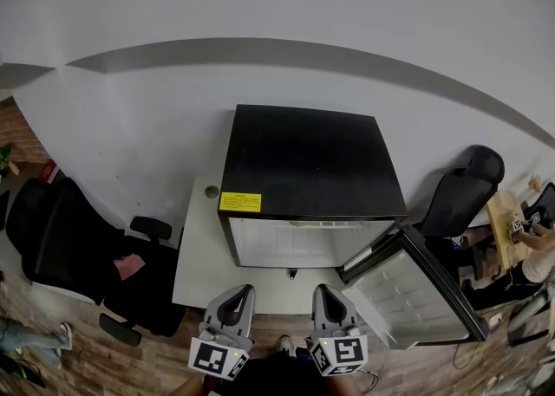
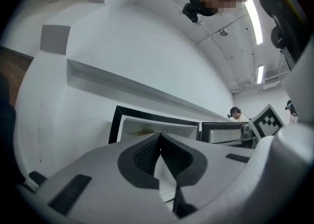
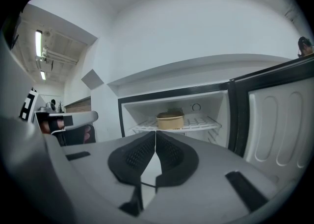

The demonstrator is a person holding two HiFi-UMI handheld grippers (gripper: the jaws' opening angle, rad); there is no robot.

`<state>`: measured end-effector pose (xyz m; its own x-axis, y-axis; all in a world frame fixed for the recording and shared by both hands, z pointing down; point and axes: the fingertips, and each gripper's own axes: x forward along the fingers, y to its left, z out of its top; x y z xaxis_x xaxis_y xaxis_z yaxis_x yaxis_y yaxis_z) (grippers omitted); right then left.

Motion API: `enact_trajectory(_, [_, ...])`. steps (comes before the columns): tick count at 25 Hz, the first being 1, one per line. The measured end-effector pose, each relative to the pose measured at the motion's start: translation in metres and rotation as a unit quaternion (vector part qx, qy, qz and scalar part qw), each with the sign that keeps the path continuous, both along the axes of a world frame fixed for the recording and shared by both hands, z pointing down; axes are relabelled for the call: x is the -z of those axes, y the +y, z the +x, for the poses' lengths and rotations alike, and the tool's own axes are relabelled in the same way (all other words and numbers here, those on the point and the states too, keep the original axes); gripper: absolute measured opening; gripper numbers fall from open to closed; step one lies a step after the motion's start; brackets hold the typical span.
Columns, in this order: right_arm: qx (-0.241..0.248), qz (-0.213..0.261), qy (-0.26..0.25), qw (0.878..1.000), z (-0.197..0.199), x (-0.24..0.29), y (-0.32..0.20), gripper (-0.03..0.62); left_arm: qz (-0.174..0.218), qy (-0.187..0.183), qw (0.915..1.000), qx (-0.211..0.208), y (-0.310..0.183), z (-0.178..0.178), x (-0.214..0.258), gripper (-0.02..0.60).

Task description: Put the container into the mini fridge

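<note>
A black mini fridge (image 1: 305, 169) stands on a white table (image 1: 204, 251), its door (image 1: 416, 295) swung open to the right. In the right gripper view a round tan container (image 3: 170, 120) sits on the wire shelf (image 3: 196, 123) inside the fridge (image 3: 171, 108). My right gripper (image 3: 155, 133) is shut on nothing, a little in front of the fridge opening. My left gripper (image 2: 161, 135) is also shut and empty, facing the open fridge (image 2: 157, 125). Both grippers, left (image 1: 244, 290) and right (image 1: 319, 290), show at the bottom of the head view, in front of the table's near edge.
The open door (image 3: 274, 125) stands close on my right gripper's right side. A black office chair (image 1: 78, 247) is left of the table and another chair (image 1: 464, 186) is at the right. A person (image 1: 533, 251) sits at the far right. The floor is wood.
</note>
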<state>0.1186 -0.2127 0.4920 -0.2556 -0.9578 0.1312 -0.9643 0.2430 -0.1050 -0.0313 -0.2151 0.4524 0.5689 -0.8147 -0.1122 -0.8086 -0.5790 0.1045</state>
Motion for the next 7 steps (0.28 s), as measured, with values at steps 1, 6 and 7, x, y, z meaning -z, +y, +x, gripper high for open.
enact_trajectory(1, [0.0,0.0,0.001,1.0,-0.0004,0.0005,-0.0001,0.018,0.0,0.0,1.0,0.0,-0.0002,-0.0002,0.0003,0.006])
enact_trajectory(6, [0.002,0.002,0.001,1.0,-0.0009,0.0002,-0.0005,0.018,0.0,0.003,1.0,0.002,-0.0016,-0.0001,0.0014,0.006])
enact_trajectory(7, [0.002,0.002,0.001,1.0,-0.0007,0.0003,-0.0007,0.018,0.0,0.003,1.0,0.002,-0.0018,0.0,0.0012,0.006])
